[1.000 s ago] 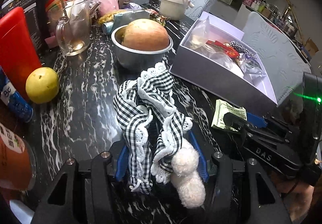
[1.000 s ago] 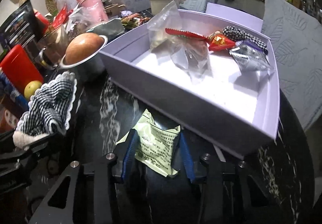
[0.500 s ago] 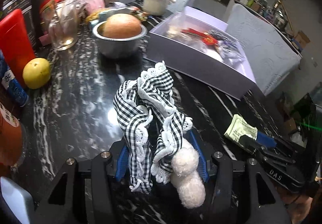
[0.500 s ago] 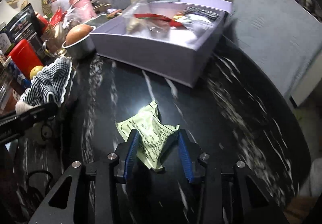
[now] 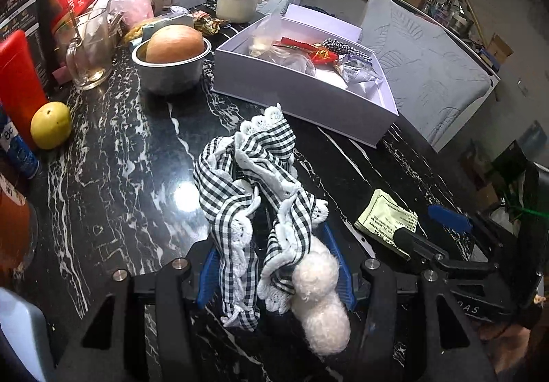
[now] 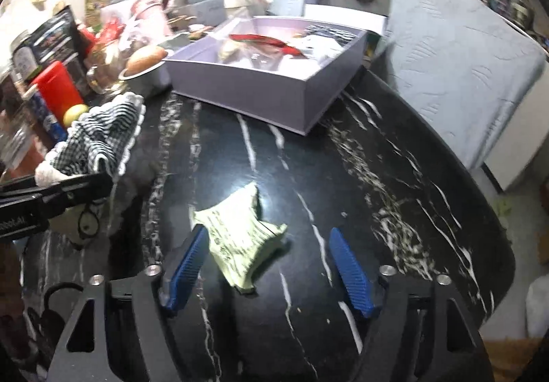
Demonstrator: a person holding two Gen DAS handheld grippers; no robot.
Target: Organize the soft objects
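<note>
At the far left of the table (image 5: 113, 155) stand a red bottle (image 5: 17, 83) and a yellow fruit (image 5: 50, 129), with a steel bowl (image 5: 171, 69) behind them. Next comes the left tool (image 5: 274, 274), its blue pads pressed on a gingham cloth (image 5: 254, 176) with lace edging and two white pom-poms hanging from it; the bundle is held clear above the table. Right of that, a lilac box (image 5: 302, 97) already holds several wrapped soft items. Furthest right, the right tool (image 6: 266, 270) has its jaws opening, and a pale green packet (image 6: 240, 231) lies on the table between them; one pad seems to brush its corner, the other stands well apart from it.

The step looks like a release of the packet, well short of the box. To do it well, the right tool should let the jaws clear both edges before lifting, so the packet does not drag. The cloth is best carried over the box's near wall, then freed with the pom-poms inside.

The cloth is limp and bunched and will sag and spread. The packet is thin, creased and printed with small text.
</note>
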